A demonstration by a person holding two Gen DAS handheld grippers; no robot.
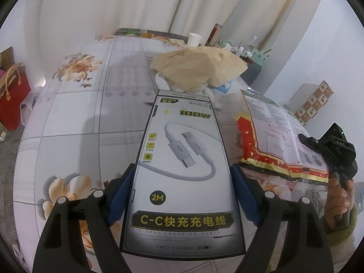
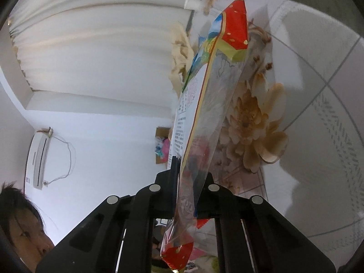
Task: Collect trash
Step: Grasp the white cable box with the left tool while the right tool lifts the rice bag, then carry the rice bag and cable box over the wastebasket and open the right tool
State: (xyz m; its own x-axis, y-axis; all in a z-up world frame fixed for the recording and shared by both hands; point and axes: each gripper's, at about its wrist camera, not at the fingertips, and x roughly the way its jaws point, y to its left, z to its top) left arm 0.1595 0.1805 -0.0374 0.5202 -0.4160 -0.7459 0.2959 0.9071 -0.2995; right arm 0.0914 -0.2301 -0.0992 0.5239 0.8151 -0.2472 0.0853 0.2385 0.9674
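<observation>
the left gripper has its blue-padded fingers set wide and pressed against the two long edges of a cable box, which it holds just above the worktop. the right gripper is pinched almost fully closed on the clear lower part of a snack bag, which hangs on edge in front of its camera; seen from the left wrist the same bag sits just right of the cable box.

judging the step: both pieces look picked up, so the job now is carrying them off. the bag is thin and slippery, so the pinch should stay firm and the hand level. the box is held only by its edges, so tilting it steeply could let it slide out.

writing, nearest first: on the box "fast charge", "c-c fast charging cable", "c-c快充充电线", a "2m" badge, "100w" and a small brand tag too blurred to be sure of. the bag's dense print cannot be read.

beyond the cable box lies crumpled brown paper, and farther still a white paper cup.
</observation>
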